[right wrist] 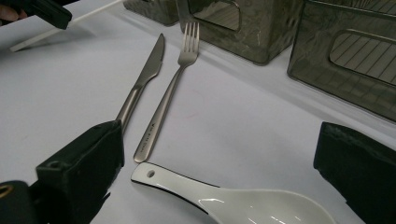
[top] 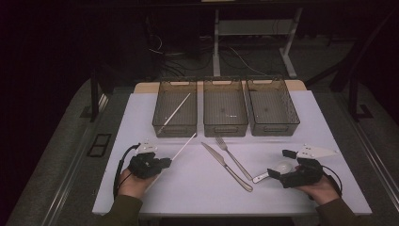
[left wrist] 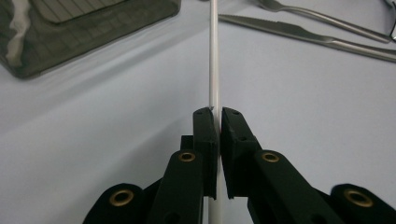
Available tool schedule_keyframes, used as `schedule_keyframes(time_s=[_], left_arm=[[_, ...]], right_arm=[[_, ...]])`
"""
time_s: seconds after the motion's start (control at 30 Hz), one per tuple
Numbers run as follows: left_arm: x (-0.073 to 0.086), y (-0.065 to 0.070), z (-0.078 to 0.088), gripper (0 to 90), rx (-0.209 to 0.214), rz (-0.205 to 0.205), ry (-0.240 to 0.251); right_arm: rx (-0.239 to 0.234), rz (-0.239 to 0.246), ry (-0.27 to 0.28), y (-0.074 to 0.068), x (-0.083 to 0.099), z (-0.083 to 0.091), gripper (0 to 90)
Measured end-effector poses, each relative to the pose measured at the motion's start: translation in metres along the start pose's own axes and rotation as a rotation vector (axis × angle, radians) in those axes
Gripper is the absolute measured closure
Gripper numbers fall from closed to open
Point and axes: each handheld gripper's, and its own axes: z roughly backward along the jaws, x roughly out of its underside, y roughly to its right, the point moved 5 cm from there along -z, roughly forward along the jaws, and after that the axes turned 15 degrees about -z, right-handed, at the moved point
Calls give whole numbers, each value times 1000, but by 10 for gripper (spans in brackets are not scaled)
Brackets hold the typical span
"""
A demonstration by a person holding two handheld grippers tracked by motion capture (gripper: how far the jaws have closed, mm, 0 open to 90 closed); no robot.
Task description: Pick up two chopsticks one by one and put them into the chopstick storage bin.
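My left gripper [left wrist: 218,114] is clamped on a thin white plastic chopstick [left wrist: 214,56], which slants toward the leftmost smoky plastic bin [top: 174,114], where its twin [top: 178,110] lies. I judge it light, stiff and slippery; the grip sits near one end, so it may pivot. My right gripper [right wrist: 219,163] stands wide apart around a white ceramic spoon [right wrist: 233,200], whose bowl is cut off.
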Motion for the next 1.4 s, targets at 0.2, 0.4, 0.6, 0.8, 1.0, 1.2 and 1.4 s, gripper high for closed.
schedule_keyframes(time_s=[0.2,0.4,0.6,0.8,1.0,1.2,1.4], left_arm=[[-10,4,3,849,0,-3,35],[-27,5,15,849,-8,-7,105],[-43,6,26,850,-7,-11,175],[-53,4,30,851,-6,-22,199],[-63,-4,30,850,-8,-15,218],[-76,-13,30,850,-1,-18,233],[-93,-23,30,851,1,-19,258]], right_arm=[[-2,2,-1,0,0,0,20],[-1,1,-1,1,0,-1,20],[2,2,0,2,0,-1,20],[5,-7,-4,2,0,-1,20],[7,-9,-4,2,0,-2,20],[8,-9,-5,3,0,-2,20],[7,-11,-3,3,0,-1,20]])
